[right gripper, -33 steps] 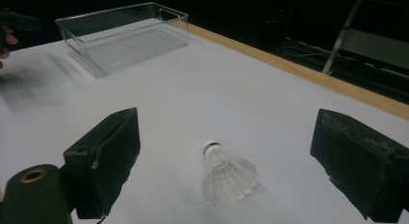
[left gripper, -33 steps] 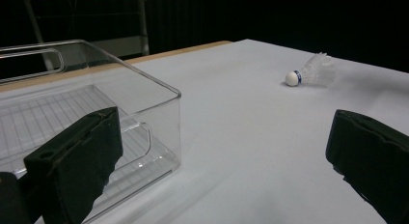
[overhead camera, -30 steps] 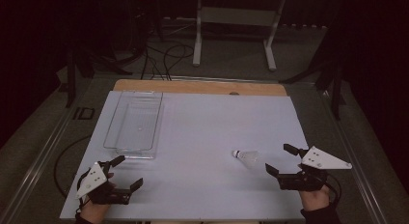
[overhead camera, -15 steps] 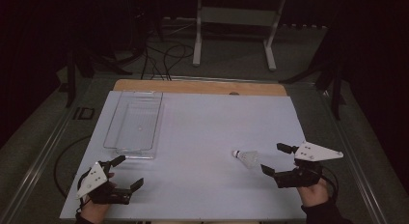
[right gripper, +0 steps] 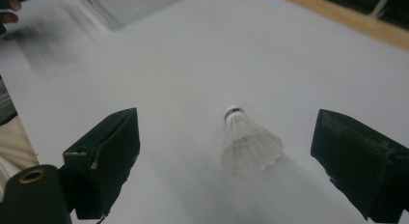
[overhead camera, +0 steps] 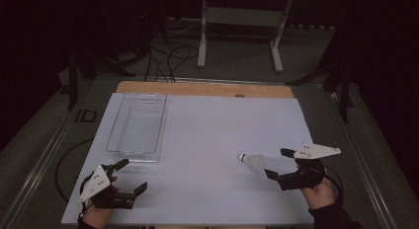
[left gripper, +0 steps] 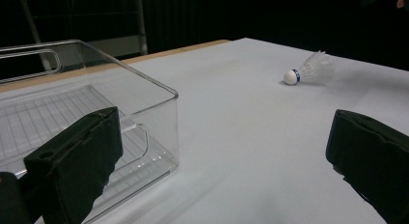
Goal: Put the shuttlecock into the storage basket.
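Note:
A white shuttlecock [overhead camera: 252, 161] lies on its side on the white table [overhead camera: 212, 135], cork pointing left. In the right gripper view the shuttlecock [right gripper: 248, 142] rests between the two wide-apart jaws, feathers toward the camera. My right gripper [overhead camera: 278, 164] is open just right of it, not touching. My left gripper [overhead camera: 131, 175] is open near the table's front left corner, with nothing between its jaws. In the left gripper view the shuttlecock [left gripper: 307, 69] lies far off at the right.
A clear plastic bin [overhead camera: 137, 125] stands empty at the left of the table, just beyond my left gripper; its near corner [left gripper: 159, 118] is close to the left jaw. A wooden strip [overhead camera: 202, 89] edges the table's far side. Cables and a metal stand are on the floor behind.
My right gripper has moved left and forward toward the shuttlecock, which now lies between its open jaws. The left gripper has stayed put.

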`<state>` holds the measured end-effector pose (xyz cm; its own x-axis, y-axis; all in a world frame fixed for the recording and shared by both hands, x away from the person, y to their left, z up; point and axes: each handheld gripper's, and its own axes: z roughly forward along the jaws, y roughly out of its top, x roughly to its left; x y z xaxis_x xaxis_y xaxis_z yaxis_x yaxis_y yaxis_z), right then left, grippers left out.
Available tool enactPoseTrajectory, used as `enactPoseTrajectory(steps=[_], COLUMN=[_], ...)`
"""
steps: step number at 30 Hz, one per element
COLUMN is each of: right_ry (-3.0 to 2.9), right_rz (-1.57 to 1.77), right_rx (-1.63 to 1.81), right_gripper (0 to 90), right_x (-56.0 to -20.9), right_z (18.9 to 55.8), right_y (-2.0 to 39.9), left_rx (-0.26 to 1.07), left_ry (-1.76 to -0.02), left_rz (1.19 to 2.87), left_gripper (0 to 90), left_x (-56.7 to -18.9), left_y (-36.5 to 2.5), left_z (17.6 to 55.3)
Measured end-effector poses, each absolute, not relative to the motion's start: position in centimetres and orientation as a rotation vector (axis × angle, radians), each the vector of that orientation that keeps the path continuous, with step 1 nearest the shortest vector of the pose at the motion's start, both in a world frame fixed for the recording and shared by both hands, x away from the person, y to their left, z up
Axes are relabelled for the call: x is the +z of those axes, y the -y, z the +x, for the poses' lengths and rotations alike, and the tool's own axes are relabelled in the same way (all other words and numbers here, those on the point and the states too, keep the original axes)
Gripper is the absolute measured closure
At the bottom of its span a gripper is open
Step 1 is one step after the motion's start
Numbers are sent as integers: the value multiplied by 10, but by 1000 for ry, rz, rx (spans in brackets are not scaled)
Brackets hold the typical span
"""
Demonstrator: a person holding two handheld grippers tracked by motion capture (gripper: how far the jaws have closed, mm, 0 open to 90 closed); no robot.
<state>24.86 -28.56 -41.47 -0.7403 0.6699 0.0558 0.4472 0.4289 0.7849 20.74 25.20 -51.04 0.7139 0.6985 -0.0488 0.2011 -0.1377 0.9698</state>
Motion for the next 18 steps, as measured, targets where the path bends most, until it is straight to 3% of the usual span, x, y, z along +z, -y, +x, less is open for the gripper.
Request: enactPoseTrajectory(steps=[18], right_ry=[-2536], right_rz=[1002], right_rx=[1064], right_gripper=[99], right_x=[-422], right_z=[257], right_y=[278], left_rx=[499], left_ry=[-725], left_rz=[1693], left_gripper=[2], left_x=[-511], left_y=[-251], left_z=[208])
